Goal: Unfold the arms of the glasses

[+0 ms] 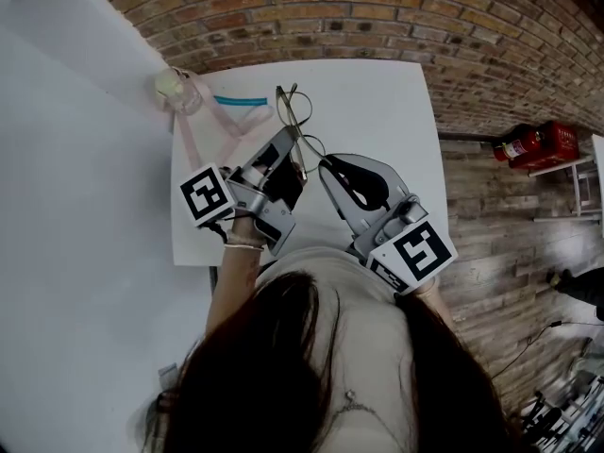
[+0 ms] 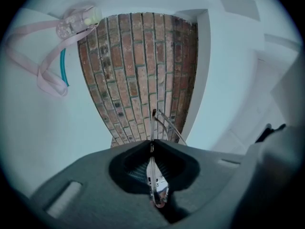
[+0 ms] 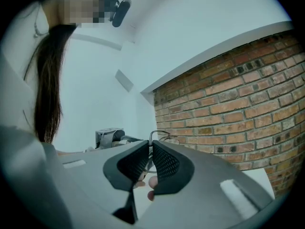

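The left gripper [image 2: 152,144] is closed on the glasses [image 2: 153,178]. Its own view shows the frame edge-on, pinched between the jaws, with thin metal wires sticking out past the tips. The right gripper [image 3: 151,148] is almost fully closed, with only a sliver of gap, and it nips a thin wire part of the same glasses [image 3: 159,134].

In the head view the two grippers meet tip to tip over the middle of a white table [image 1: 396,111]. The left gripper [image 1: 286,151] and right gripper [image 1: 327,164] hold the glasses [image 1: 300,125] between them, the frame reaching away from the person.

**What could go wrong:** the wire is thin and the hold is narrow, so a pull at a slant could let it slip out of the right jaws. Swinging the arm against its hinge, or twisting the two grippers apart, could bend the frame.

**Hard to make out:** the hinges are not visible in any view. I cannot tell whether the right gripper holds an arm or the rim, how far the arms are folded, or whether the glasses touch the table. The person's head blocks the lower part of the head view.

At the table's far left corner lies a small clear bottle [image 1: 177,87] on a pink strap.
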Tool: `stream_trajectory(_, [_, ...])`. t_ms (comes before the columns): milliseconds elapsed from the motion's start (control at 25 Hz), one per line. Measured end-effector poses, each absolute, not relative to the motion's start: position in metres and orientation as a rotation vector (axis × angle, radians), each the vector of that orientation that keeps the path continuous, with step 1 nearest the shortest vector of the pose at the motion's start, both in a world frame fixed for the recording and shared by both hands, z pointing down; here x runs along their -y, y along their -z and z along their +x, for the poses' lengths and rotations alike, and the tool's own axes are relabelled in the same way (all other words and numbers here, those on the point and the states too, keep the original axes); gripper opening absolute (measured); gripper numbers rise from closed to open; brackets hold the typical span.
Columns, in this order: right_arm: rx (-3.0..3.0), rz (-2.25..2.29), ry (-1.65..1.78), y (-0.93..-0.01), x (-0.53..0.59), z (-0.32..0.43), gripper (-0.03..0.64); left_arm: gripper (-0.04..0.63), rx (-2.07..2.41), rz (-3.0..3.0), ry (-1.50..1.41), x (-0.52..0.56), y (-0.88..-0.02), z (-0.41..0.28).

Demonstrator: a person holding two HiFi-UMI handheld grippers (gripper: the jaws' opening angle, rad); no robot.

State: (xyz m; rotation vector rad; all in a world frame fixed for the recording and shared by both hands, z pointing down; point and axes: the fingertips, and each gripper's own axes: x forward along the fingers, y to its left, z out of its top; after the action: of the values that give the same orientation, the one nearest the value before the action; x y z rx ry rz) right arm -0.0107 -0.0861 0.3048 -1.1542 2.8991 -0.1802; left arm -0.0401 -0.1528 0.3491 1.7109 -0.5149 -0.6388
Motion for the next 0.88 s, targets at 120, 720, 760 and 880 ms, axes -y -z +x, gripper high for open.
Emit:
stream_trajectory(120, [-2.888, -1.151, 0.177, -0.301, 0.087, -0.009, 0.032, 0.025, 0.517, 1.718, 0.628, 0.153, -0.351, -0.039])
stream_trajectory(720, [-2.84, -1.157, 0.111, -0.279, 0.092, 0.002, 0.032, 0.025, 0.506, 1.731, 0.587, 0.148, -0.356, -0.031])
stream_trajectory(760, [-2.839, -1.158, 0.106, -0.278, 0.092, 0.003, 0.032, 0.025, 0.506, 1.733, 0.585, 0.148, -0.356, -0.031])
stream_trajectory(880, [-2.837, -1.164, 0.091, -0.275, 0.094, 0.005, 0.031, 0.025, 0.504, 1.735, 0.582, 0.147, -0.356, -0.03])
